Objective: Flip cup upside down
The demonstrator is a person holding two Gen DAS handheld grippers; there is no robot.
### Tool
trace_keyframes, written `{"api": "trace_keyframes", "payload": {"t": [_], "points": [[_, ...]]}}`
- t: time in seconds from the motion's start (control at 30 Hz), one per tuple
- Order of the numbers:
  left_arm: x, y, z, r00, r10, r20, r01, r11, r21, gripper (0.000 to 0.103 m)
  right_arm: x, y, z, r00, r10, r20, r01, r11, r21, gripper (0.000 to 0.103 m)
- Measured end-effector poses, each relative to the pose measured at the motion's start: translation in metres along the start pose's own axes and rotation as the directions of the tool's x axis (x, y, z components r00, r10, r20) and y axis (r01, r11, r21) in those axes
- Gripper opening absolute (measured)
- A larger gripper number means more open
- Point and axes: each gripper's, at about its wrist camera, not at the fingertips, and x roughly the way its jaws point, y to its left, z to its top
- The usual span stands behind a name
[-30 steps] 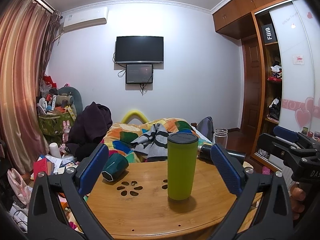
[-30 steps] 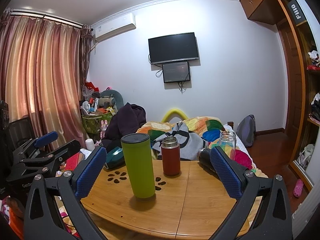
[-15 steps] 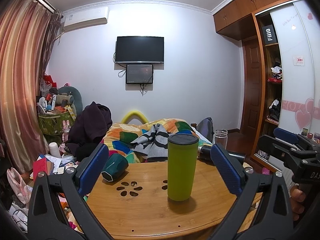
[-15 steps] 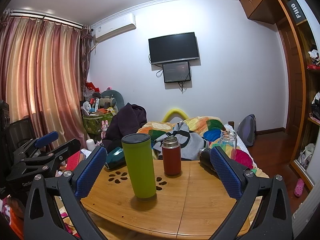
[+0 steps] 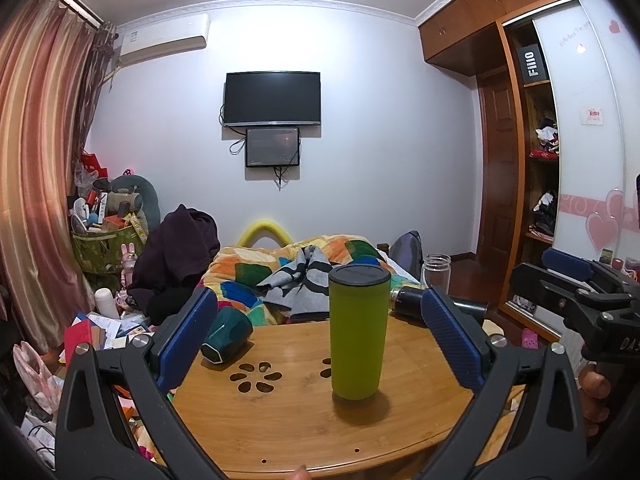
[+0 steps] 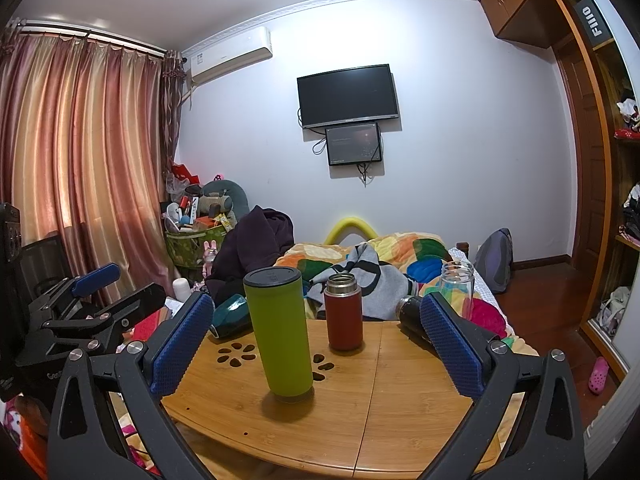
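Note:
A tall lime-green cup with a dark lid end on top stands upright on the round wooden table. It also shows in the right wrist view. My left gripper is open and empty, its blue pads either side of the cup but nearer the camera. My right gripper is open and empty, with the cup left of its centre. Each gripper shows at the edge of the other's view.
A dark green cup lies on its side at the table's left. A red flask stands behind the green cup. A black bottle lies at the right, with a glass jar behind. Bed and clutter lie beyond.
The views have shifted only slightly; the green cup and both grippers stay as they were.

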Motion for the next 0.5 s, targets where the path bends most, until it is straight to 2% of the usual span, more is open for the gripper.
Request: {"api": "trace_keyframes", "payload": {"t": [0.5], "points": [[0.0012, 0.0006, 0.0010, 0.999, -0.030, -0.021, 0.030, 0.999, -0.016, 0.103, 0.0021, 0.0004, -0.0004, 1.000, -0.002, -0.007, 0.002, 1.000, 0.004, 0.103]]}}
